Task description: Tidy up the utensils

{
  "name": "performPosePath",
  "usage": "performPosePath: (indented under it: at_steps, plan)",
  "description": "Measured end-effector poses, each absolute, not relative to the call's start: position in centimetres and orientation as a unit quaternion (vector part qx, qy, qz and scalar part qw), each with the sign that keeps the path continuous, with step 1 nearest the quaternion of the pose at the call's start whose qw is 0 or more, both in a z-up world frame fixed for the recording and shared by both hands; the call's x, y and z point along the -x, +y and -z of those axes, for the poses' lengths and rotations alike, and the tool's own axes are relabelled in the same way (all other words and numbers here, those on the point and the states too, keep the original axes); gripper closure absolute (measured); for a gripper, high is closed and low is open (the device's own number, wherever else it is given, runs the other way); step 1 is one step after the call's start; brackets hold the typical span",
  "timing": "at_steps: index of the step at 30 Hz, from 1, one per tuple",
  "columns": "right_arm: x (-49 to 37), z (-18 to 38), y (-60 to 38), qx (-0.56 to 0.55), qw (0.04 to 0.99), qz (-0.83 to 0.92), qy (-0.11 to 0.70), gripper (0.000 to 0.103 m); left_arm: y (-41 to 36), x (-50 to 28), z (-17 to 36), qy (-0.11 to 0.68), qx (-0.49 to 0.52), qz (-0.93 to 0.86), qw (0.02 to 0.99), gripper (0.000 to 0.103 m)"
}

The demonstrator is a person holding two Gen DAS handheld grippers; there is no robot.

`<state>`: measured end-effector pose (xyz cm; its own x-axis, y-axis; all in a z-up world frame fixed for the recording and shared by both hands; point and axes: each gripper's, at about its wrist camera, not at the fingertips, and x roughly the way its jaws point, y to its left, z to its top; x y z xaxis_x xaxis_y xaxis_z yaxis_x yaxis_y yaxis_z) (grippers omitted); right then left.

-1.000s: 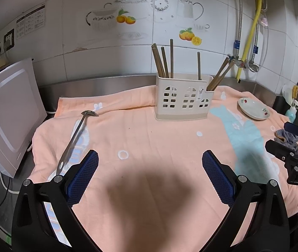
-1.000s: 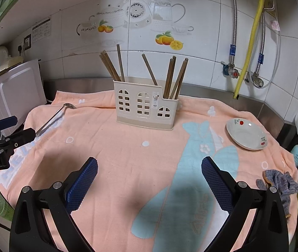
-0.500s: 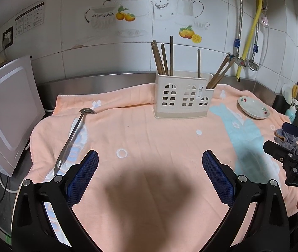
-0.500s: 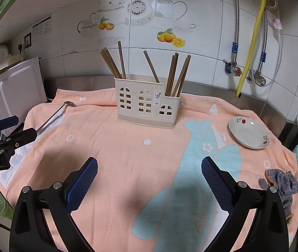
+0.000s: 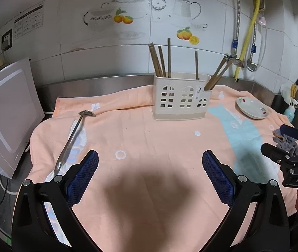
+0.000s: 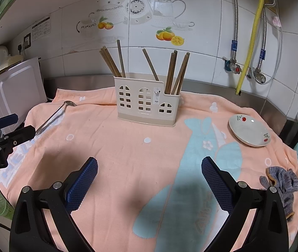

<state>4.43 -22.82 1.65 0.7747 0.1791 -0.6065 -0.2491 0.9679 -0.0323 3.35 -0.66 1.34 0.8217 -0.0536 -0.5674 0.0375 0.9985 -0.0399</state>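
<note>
Both grippers have drawn back slightly from the holder since the earlier frames, so more of the cloth now shows in front of each. Left gripper stands wide open and empty above the near edge of the cloth-covered counter; right gripper is likewise wide open, holding nothing, beside it. One ladle lies loose on the cloth near the left edge, bowl toward the back, handle toward the left gripper. Chopsticks stand sorted in the holder at the back middle. By judgement, the ladle is the remaining item, and the left gripper is placed to take its handle. A small dish sits toward the right edge.
</note>
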Motion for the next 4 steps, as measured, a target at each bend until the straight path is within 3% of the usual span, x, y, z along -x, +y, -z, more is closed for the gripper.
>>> performPosePath:
  at_steps: [4]
  plan:
    - [-4.32,-1.51,-22.84,0.054,0.94,-0.115,0.317,0.007,-0.5,-3.46,-1.26,0.3,0.019,0.03,0.953,0.005]
